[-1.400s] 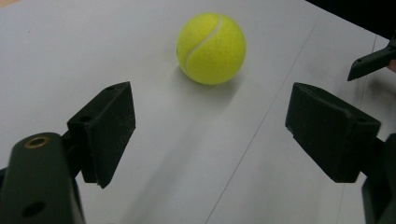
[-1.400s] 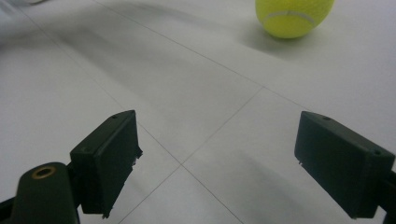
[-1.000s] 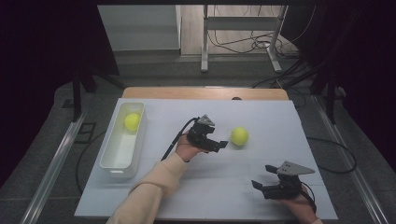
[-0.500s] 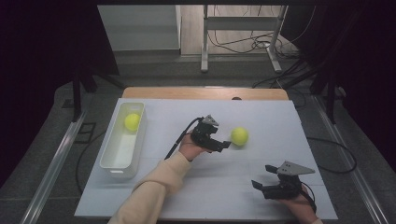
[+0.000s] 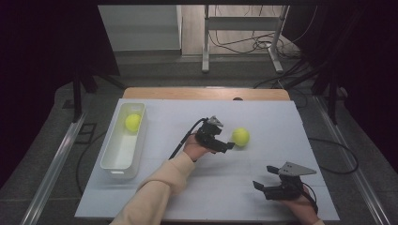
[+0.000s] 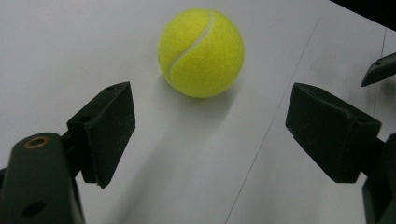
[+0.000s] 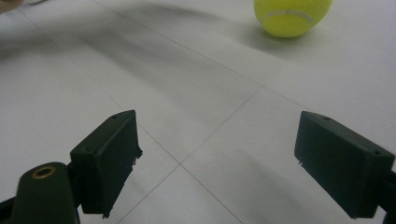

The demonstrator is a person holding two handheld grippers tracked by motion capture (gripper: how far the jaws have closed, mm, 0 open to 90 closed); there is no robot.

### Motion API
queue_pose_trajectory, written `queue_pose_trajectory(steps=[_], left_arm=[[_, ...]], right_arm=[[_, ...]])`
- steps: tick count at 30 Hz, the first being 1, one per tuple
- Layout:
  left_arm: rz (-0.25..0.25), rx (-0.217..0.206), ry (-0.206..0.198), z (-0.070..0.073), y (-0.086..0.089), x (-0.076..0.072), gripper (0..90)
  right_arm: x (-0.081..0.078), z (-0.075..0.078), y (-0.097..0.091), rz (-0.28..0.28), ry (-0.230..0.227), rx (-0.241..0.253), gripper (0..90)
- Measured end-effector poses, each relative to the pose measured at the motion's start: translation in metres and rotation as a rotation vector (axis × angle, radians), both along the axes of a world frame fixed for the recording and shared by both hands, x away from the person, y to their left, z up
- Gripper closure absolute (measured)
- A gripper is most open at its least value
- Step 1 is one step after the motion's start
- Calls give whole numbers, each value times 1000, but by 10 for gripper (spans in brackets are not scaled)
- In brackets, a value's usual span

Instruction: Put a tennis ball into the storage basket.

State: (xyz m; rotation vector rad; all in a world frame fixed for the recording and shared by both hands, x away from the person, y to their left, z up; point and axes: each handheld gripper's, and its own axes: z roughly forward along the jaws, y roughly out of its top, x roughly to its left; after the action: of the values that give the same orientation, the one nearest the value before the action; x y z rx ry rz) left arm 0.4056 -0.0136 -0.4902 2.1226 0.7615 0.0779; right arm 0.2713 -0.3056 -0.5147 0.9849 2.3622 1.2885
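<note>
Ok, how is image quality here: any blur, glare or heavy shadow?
High view: dim, dark surroundings, white table evenly lit, no glare. Left gripper view: tennis ball sharp, with a soft shadow falling toward the camera. Right gripper view: the ball is cut by the top edge, broad faint shadows.

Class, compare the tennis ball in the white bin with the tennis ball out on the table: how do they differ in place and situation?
The ball in the bin sits inside the white bin at its far end; the ball on the table lies loose on the white sheet. The left tool is open just before the table ball; no tool is near the bin ball. Both are yellow-green.
</note>
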Motion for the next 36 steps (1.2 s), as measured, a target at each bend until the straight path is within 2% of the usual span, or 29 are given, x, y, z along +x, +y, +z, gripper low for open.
queue_pose_trajectory(steps=[15, 24, 36], left_arm=[[-7, 24, 24, -11, -17, 10, 164], [-17, 35, 11, -11, -27, 15, 159], [-21, 57, 18, -15, -34, 21, 143]], right_arm=[[0, 0, 0, -1, 4, -7, 142], [0, 0, 0, 1, 4, -8, 143], [0, -1, 0, 11, 9, -2, 142]])
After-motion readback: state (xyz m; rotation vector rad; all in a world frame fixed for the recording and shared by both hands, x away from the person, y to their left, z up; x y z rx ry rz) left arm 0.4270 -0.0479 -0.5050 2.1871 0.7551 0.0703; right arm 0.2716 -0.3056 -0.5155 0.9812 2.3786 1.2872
